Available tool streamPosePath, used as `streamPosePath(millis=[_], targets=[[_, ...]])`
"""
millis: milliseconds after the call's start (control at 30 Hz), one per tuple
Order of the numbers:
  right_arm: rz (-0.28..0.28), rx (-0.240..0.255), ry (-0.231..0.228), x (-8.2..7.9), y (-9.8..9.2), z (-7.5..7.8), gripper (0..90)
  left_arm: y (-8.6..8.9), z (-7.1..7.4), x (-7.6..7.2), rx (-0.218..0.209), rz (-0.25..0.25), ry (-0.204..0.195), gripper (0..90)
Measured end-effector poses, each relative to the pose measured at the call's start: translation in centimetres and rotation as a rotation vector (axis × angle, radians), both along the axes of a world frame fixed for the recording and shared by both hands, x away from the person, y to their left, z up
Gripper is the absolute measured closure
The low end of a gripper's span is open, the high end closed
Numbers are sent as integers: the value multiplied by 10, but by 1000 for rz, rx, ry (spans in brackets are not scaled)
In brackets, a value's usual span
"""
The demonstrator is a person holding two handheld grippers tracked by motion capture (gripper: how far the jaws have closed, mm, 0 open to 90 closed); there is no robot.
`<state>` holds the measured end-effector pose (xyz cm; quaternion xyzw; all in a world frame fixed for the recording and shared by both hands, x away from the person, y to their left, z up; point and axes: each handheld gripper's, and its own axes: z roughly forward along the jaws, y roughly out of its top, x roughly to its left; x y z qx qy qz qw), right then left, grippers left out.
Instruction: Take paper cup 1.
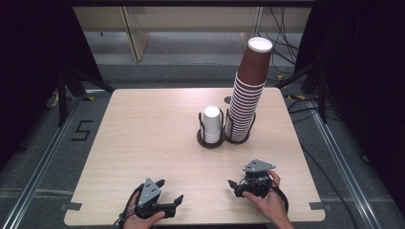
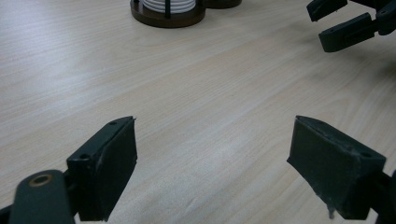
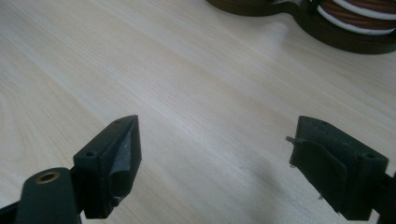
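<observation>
The pale wooden surface (image 1: pixel 143 138) carries a dark two-ring cup holder (image 1: pixel 211 141) near its middle. A tall, leaning stack of brown paper cups (image 1: pixel 248 90) fills its right ring; a short white cup stack (image 1: pixel 211 124) sits upside down in its left ring. Near the front edge, well apart from the holder, the left tongs (image 1: pixel 169 191) and right tongs (image 1: pixel 232 187) rest with jaws spread wide, nothing between them.

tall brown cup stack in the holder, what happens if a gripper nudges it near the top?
The brown cup stack already leans, so it would probably tip or bend further. Nested paper cups are likely light and may slide apart. The holder grips only its base, so little support higher up.
</observation>
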<state>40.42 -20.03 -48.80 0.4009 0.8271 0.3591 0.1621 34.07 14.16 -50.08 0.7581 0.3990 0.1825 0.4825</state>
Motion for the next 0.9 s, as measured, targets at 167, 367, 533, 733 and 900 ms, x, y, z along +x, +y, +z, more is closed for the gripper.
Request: streamPosePath(millis=[167, 367, 533, 733, 900], targets=[[-3, -5, 11, 0, 0, 1, 159, 0, 0, 0, -3, 4, 3, 148], [1, 17, -25, 2, 0, 3, 157, 0, 0, 0, 0, 1, 0, 148], [17, 37, -30, 3, 0, 7, 157, 1, 0, 0, -12, 3, -10, 148], [21, 65, -52, 5, 3, 15, 157, 3, 1, 1, -9, 2, -25, 148], [28, 77, -96, 11, 8, 24, 157, 5, 3, 0, -10, 12, -37, 148]])
